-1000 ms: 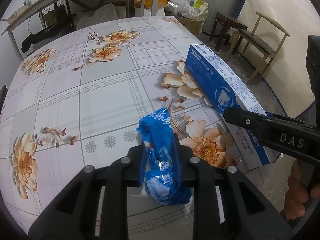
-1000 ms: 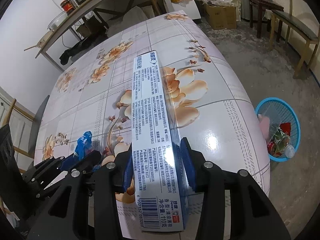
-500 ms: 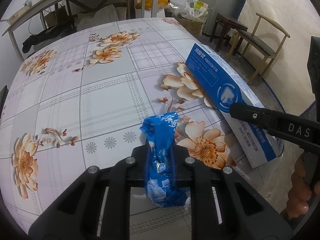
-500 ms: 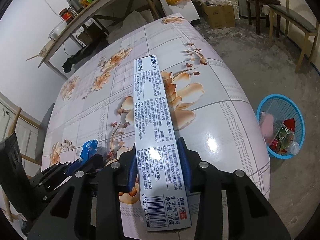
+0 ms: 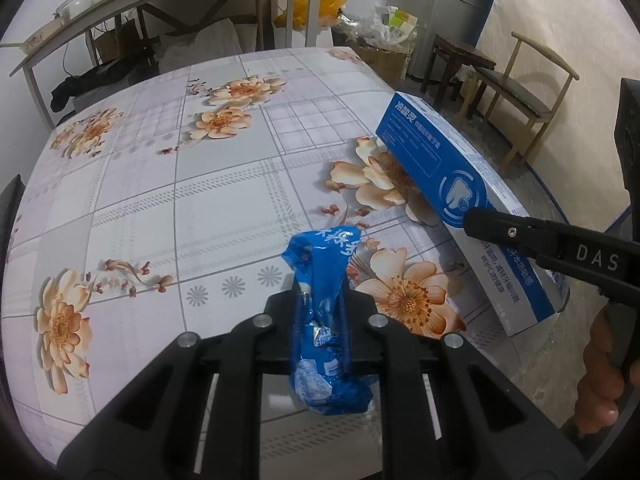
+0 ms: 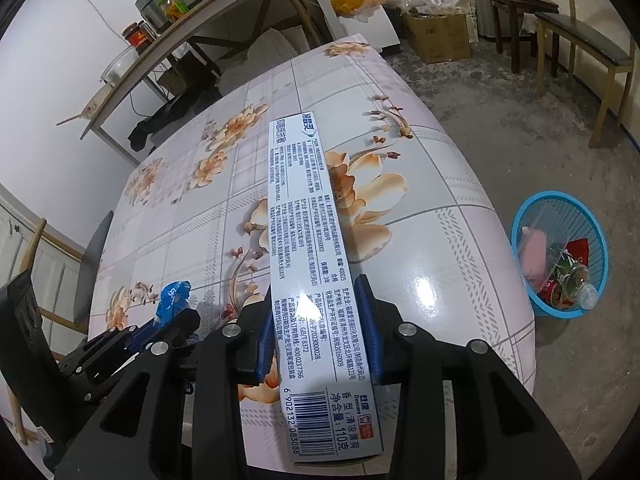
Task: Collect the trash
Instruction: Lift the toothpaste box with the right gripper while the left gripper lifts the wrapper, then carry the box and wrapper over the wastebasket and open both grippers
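Note:
My left gripper [image 5: 322, 308] is shut on a crumpled blue plastic wrapper [image 5: 324, 272], held just above the flowered table [image 5: 160, 208]. My right gripper [image 6: 316, 320] is shut on a long blue and white toothpaste box [image 6: 304, 240], lifted off the table and pointing away from me. The box also shows in the left wrist view [image 5: 448, 184], with the right gripper's finger [image 5: 560, 248] on it. The wrapper and left gripper show at the lower left of the right wrist view [image 6: 172, 300].
A blue trash basket [image 6: 560, 312] with bottles and scraps stands on the floor to the right of the table. Wooden chairs [image 5: 520, 92] and a stool [image 5: 456, 60] stand beyond. A shelf with jars [image 6: 168, 12] and cardboard boxes [image 6: 436, 36] lie behind the table.
The left gripper closed tight on the wrapper and raised it. The right gripper lifted the toothpaste box higher off the table.

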Demonstrator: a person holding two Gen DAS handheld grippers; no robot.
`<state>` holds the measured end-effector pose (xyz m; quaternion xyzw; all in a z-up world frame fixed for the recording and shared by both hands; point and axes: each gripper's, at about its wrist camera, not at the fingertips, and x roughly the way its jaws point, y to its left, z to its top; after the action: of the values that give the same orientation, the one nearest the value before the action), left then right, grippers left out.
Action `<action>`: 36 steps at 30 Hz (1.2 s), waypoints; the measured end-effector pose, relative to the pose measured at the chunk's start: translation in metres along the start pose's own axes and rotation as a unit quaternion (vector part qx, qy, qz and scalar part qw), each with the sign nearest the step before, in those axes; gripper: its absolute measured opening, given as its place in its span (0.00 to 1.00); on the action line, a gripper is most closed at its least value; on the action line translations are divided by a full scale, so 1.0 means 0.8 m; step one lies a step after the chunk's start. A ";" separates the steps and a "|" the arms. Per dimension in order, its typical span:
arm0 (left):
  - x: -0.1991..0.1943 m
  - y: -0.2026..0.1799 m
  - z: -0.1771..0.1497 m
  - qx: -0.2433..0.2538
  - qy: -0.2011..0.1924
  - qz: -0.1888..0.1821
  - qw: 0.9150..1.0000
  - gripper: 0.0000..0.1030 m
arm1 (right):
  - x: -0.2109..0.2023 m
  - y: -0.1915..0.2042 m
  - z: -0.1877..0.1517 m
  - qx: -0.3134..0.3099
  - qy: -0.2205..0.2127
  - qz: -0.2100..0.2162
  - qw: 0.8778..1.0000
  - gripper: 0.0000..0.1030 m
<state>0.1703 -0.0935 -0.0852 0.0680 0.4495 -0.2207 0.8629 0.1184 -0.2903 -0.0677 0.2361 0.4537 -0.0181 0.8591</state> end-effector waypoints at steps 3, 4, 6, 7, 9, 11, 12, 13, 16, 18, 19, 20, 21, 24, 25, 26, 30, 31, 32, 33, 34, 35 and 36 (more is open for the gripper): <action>-0.006 0.001 0.000 0.000 -0.005 0.002 1.000 0.13 | -0.005 0.002 0.000 -0.002 -0.003 0.001 1.000 0.35; -0.008 0.001 0.000 0.000 -0.007 0.003 1.000 0.13 | -0.006 0.003 0.000 -0.002 -0.005 0.002 1.000 0.35; -0.013 0.000 -0.001 -0.001 -0.010 0.004 1.000 0.13 | -0.010 0.005 0.000 -0.004 -0.008 0.003 1.000 0.35; -0.015 0.000 -0.001 -0.001 -0.011 0.005 1.000 0.13 | -0.012 0.005 0.000 -0.004 -0.010 0.004 1.000 0.35; -0.021 0.000 -0.001 -0.001 -0.015 0.006 1.000 0.13 | -0.017 0.005 0.000 -0.004 -0.012 0.006 1.000 0.35; -0.027 0.000 0.000 -0.001 -0.020 0.005 1.000 0.13 | -0.022 0.005 -0.001 -0.004 -0.016 0.009 1.000 0.35; -0.030 -0.001 0.001 -0.001 -0.022 0.005 1.000 0.13 | -0.026 0.004 -0.001 -0.005 -0.019 0.010 1.000 0.35; -0.034 -0.002 0.002 0.000 -0.025 0.004 1.000 0.13 | -0.030 0.003 -0.001 -0.004 -0.021 0.010 1.000 0.35; -0.045 -0.007 0.006 0.004 -0.035 0.001 0.999 0.13 | -0.051 -0.009 0.003 0.007 -0.037 0.015 0.999 0.35; -0.053 -0.012 0.012 0.011 -0.044 -0.001 0.999 0.13 | -0.071 -0.023 0.005 0.018 -0.054 0.010 0.998 0.35; -0.057 -0.015 0.016 0.013 -0.047 -0.005 0.999 0.13 | -0.080 -0.030 0.006 0.024 -0.060 0.009 0.998 0.35; -0.061 -0.020 0.020 0.016 -0.051 -0.012 0.999 0.13 | -0.090 -0.038 0.007 0.031 -0.068 0.007 0.997 0.35; -0.065 -0.025 0.024 0.020 -0.055 -0.018 0.998 0.13 | -0.101 -0.048 0.007 0.039 -0.077 0.002 0.996 0.35; -0.073 -0.045 0.036 0.036 -0.066 -0.034 0.997 0.13 | -0.133 -0.079 0.004 0.061 -0.101 -0.015 0.993 0.35; -0.076 -0.051 0.040 0.042 -0.068 -0.039 0.996 0.13 | -0.141 -0.088 0.002 0.068 -0.107 -0.020 0.992 0.35; -0.078 -0.059 0.046 0.048 -0.070 -0.049 0.995 0.13 | -0.151 -0.098 0.000 0.076 -0.114 -0.024 0.990 0.35; -0.082 -0.092 0.065 0.067 -0.071 -0.080 0.992 0.13 | -0.189 -0.144 -0.014 0.113 -0.141 -0.047 0.982 0.35; -0.082 -0.102 0.069 0.074 -0.071 -0.086 0.991 0.13 | -0.200 -0.156 -0.019 0.125 -0.149 -0.054 0.979 0.35; -0.082 -0.114 0.074 0.082 -0.070 -0.093 0.990 0.13 | -0.206 -0.166 -0.023 0.135 -0.153 -0.058 0.977 0.35; -0.080 -0.123 0.077 0.089 -0.067 -0.100 0.989 0.13 | -0.213 -0.180 -0.030 0.147 -0.158 -0.063 0.974 0.35; -0.079 -0.132 0.081 0.094 -0.064 -0.107 0.988 0.13 | -0.217 -0.190 -0.035 0.156 -0.160 -0.065 0.972 0.35; -0.076 -0.145 0.084 0.102 -0.059 -0.116 0.986 0.13 | -0.221 -0.203 -0.040 0.168 -0.161 -0.068 0.970 0.35; -0.072 -0.158 0.086 0.110 -0.051 -0.125 0.985 0.13 | -0.222 -0.212 -0.044 0.176 -0.162 -0.069 0.969 0.35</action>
<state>0.1374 -0.2097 0.0119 0.0942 0.3826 -0.3781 0.8377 -0.0544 -0.4585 -0.0108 0.3457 0.3136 -0.1951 0.8626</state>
